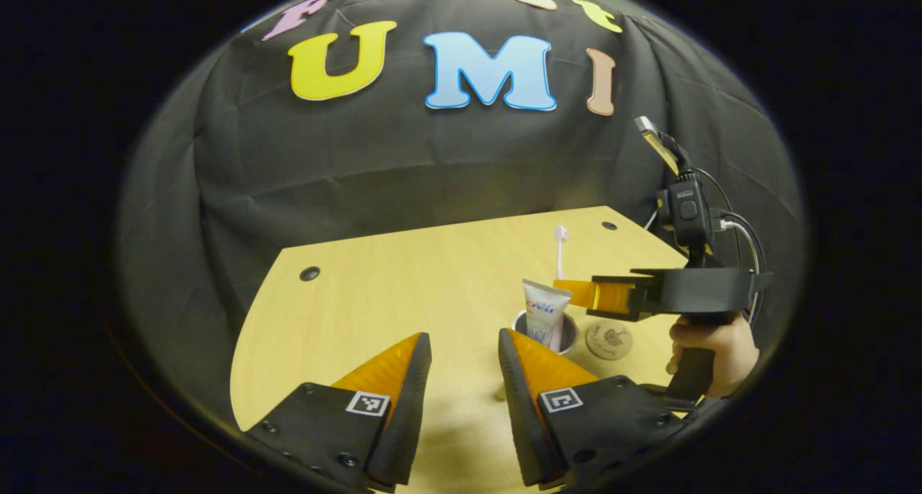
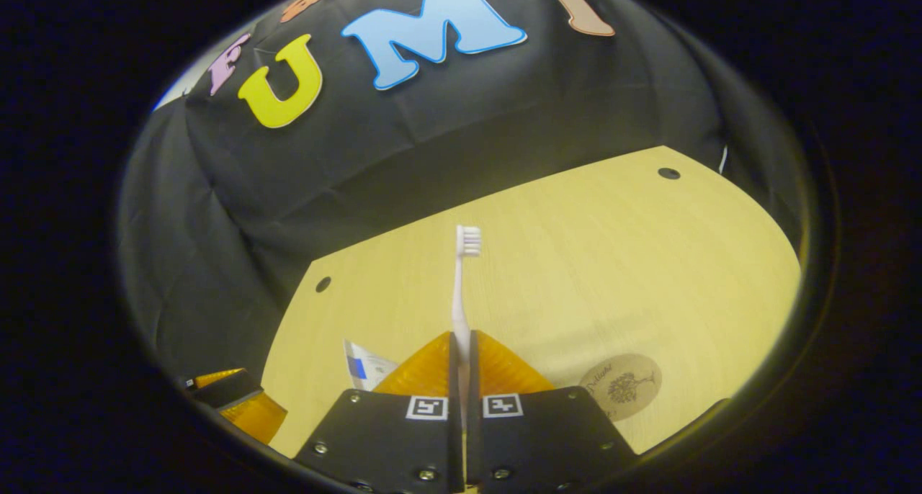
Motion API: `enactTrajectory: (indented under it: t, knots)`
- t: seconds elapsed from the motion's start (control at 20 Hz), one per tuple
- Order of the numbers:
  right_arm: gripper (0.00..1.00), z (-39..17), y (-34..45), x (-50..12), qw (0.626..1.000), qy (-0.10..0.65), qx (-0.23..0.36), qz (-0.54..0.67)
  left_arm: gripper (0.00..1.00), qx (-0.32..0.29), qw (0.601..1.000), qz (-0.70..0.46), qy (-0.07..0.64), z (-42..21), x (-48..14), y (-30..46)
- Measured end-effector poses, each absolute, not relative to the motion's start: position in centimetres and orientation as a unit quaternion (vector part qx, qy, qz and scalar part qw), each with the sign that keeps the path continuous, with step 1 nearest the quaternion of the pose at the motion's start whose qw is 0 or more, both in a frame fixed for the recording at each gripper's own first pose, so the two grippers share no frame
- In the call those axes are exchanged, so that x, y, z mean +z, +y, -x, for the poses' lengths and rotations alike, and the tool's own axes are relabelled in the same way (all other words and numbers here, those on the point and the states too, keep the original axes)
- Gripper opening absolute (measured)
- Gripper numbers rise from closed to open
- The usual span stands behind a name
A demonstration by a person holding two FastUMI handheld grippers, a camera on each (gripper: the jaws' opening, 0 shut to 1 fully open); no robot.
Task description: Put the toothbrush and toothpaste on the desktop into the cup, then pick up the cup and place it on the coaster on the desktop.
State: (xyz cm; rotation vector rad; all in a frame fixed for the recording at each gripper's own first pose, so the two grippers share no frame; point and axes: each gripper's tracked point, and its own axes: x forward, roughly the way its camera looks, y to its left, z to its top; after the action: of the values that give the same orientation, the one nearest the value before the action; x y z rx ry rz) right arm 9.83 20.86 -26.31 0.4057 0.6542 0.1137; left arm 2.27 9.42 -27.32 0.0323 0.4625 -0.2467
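In the left gripper view a cup (image 1: 570, 340) stands on the wooden desktop (image 1: 389, 285) with a white toothpaste tube (image 1: 545, 312) upright inside it. Just right of the cup lies a round brown coaster (image 1: 609, 340). My right gripper (image 1: 570, 291) hovers over the cup, shut on a white toothbrush (image 1: 560, 245) held upright, bristles up. My left gripper (image 1: 463, 335) is open near the front, a little left of the cup, holding nothing. In the right gripper view the right gripper (image 2: 461, 339) clamps the toothbrush (image 2: 459, 285), with the toothpaste tube (image 2: 366, 368) and the coaster (image 2: 621, 387) below it.
A hand (image 1: 713, 353) holds the right gripper's handle at the desk's right side. The desktop has small dark holes (image 1: 310, 273) near its far corners. The left gripper (image 2: 241, 404) shows at the lower left of the right gripper view.
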Motion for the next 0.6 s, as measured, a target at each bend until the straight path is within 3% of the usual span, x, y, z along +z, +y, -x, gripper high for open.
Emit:
enactTrajectory:
  t: [0.15, 0.45, 0.6]
  knots:
    - [0.06, -9.4, 21.0, -26.5, 0.923, 0.327, 0.059, -0.193, 0.61, -0.13, 0.963, -0.015, 0.235, -2.4, -27.7, 8.9]
    - [0.09, -7.4, 20.4, -26.0, 0.926, 0.327, 0.066, -0.174, 0.65, -0.156, 0.955, -0.019, 0.252, -2.3, -28.7, 8.0]
    - [0.08, -6.9, 20.4, -25.1, 0.926, 0.325, 0.075, -0.177, 0.62, -0.172, 0.95, -0.023, 0.26, -2.4, -29.2, 7.3]
